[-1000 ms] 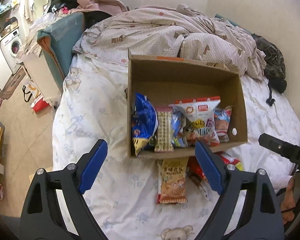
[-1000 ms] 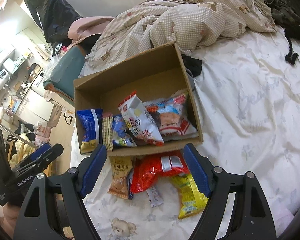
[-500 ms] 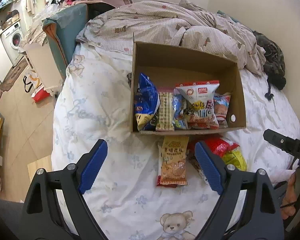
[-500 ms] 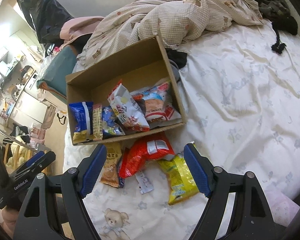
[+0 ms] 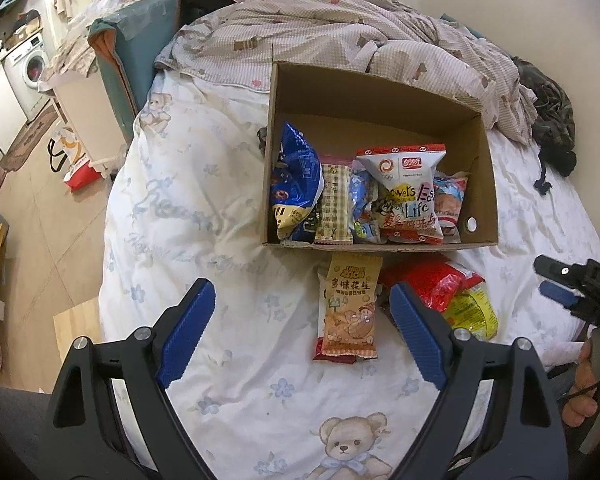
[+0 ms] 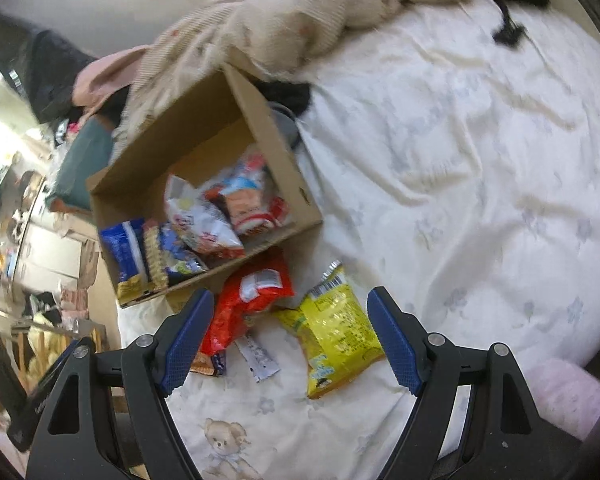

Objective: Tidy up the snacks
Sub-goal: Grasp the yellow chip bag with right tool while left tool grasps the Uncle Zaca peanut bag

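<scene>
Both claws hang spread and empty: the left claw (image 5: 302, 316) and the right claw (image 6: 290, 328) near the cardboard box (image 5: 488, 184). Loose snacks lie just outside its near wall: peanut packet (image 5: 350, 312), red bag (image 6: 248, 304), yellow bag (image 6: 334, 330). The soft, wrinkled bedsheet (image 5: 204, 208) could bunch into a pinch, and slick bags may slip. Beyond the box lies a rumpled quilt (image 5: 320, 36); a washing machine (image 5: 28, 66) stands far to its left.

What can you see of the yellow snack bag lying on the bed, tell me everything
The yellow snack bag is a glossy plastic pouch, sealed and puffy, with a barcode near its far crimped end and printed text across its face. It lies flat on the white bedsheet, outside the cardboard box, beside the red bag. The right gripper hangs open over it, not touching.
</scene>
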`<move>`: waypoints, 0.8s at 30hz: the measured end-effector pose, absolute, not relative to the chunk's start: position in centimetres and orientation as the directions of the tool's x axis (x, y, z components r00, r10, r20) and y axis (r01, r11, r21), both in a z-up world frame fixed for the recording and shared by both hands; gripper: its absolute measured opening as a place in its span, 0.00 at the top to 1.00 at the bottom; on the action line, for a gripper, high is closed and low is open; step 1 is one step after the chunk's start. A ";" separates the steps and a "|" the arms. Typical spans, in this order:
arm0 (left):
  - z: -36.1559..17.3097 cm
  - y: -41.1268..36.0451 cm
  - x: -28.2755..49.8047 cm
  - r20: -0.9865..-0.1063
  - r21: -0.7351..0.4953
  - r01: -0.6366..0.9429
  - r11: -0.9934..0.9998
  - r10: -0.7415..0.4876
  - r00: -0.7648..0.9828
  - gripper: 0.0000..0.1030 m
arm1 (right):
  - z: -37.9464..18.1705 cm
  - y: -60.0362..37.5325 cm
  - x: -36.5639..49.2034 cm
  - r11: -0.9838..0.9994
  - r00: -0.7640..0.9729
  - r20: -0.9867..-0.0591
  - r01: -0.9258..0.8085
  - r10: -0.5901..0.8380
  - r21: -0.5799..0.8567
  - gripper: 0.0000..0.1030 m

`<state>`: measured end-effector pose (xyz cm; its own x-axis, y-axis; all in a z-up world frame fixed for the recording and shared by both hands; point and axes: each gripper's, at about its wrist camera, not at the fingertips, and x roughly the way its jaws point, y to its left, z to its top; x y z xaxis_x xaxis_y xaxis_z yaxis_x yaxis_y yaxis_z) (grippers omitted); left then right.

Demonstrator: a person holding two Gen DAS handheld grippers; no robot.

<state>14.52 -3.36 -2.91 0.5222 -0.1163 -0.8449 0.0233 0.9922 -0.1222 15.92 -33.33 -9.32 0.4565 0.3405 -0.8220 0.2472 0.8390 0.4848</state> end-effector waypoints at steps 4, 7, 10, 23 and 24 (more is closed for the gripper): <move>-3.5 -3.3 14.8 -0.858 -0.110 0.018 0.994 -0.104 0.503 0.15 | -11.7 -33.2 16.8 0.850 0.354 -0.880 0.307 0.316 0.428 0.21; -4.4 -3.0 15.2 -0.879 -0.110 -0.001 0.994 -0.097 0.467 0.15 | -14.4 -31.7 17.8 0.890 0.220 -0.930 0.292 0.293 0.349 0.21; -5.5 -2.4 15.7 -0.899 -0.129 -0.039 0.991 -0.100 0.427 0.15 | -16.6 -29.0 19.1 0.947 0.109 -0.965 0.194 0.239 0.256 0.21; -7.5 -1.9 16.7 -0.927 -0.154 -0.081 0.985 -0.115 0.358 0.15 | -18.7 -25.4 19.1 0.998 0.045 -0.997 -0.006 0.056 0.055 0.50; -7.7 -2.1 16.8 -0.929 -0.151 -0.075 0.986 -0.116 0.352 0.15 | -18.4 -25.6 18.7 0.997 0.049 -0.996 0.001 0.074 0.074 0.51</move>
<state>16.78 -2.12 -7.68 0.3523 -0.1160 -0.9287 -0.0749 0.9856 -0.1515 18.74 -25.65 -18.38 0.0494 0.0738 -0.9960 0.0010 0.9973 0.0740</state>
